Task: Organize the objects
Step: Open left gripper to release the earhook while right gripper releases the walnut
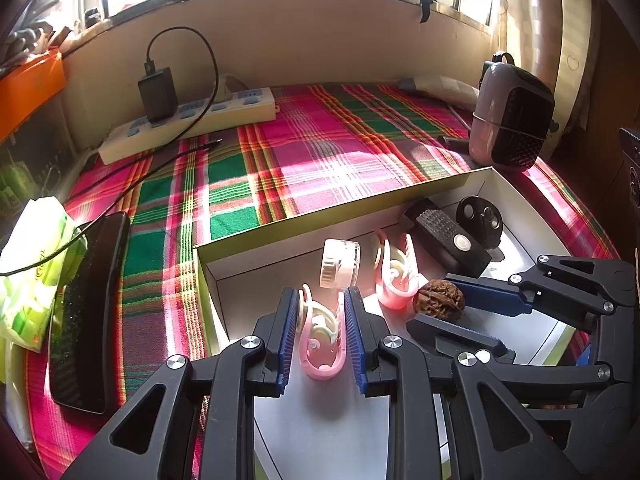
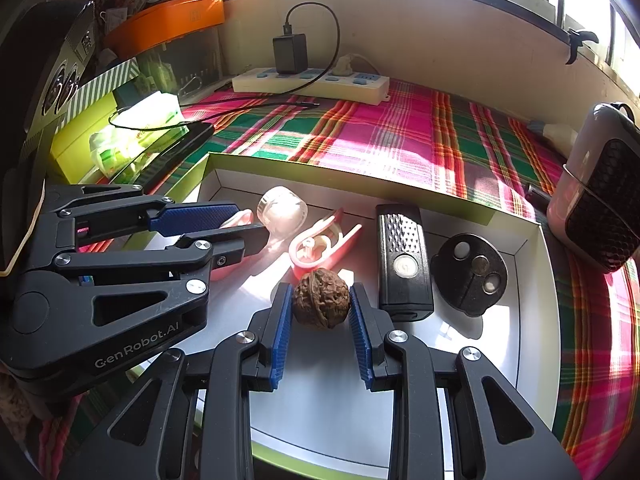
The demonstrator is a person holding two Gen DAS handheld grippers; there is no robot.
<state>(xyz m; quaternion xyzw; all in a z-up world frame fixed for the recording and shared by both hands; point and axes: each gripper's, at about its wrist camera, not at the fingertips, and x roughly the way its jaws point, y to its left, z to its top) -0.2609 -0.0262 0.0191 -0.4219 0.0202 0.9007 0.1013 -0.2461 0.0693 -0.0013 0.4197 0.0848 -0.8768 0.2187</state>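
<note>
A white shallow box (image 1: 280,236) (image 2: 532,240) lies on a plaid cloth. My left gripper (image 1: 321,300) is shut on a pink hair claw clip (image 1: 322,340) over the box floor; in the right wrist view the left gripper (image 2: 240,226) enters from the left. My right gripper (image 2: 320,294) is shut on a brown walnut (image 2: 321,303); it also shows in the left wrist view (image 1: 440,300). A second pink clip (image 1: 394,276) (image 2: 320,240), a clear round jar (image 1: 340,264) (image 2: 282,210), a black rectangular remote (image 1: 448,236) (image 2: 404,260) and a black round fob (image 1: 480,220) (image 2: 470,274) lie in the box.
A white power strip (image 1: 188,124) (image 2: 312,80) with a black charger (image 1: 158,94) sits at the back. A small heater (image 1: 512,116) (image 2: 600,188) stands right of the box. A black phone (image 1: 86,312) and green tissue pack (image 1: 32,272) lie left.
</note>
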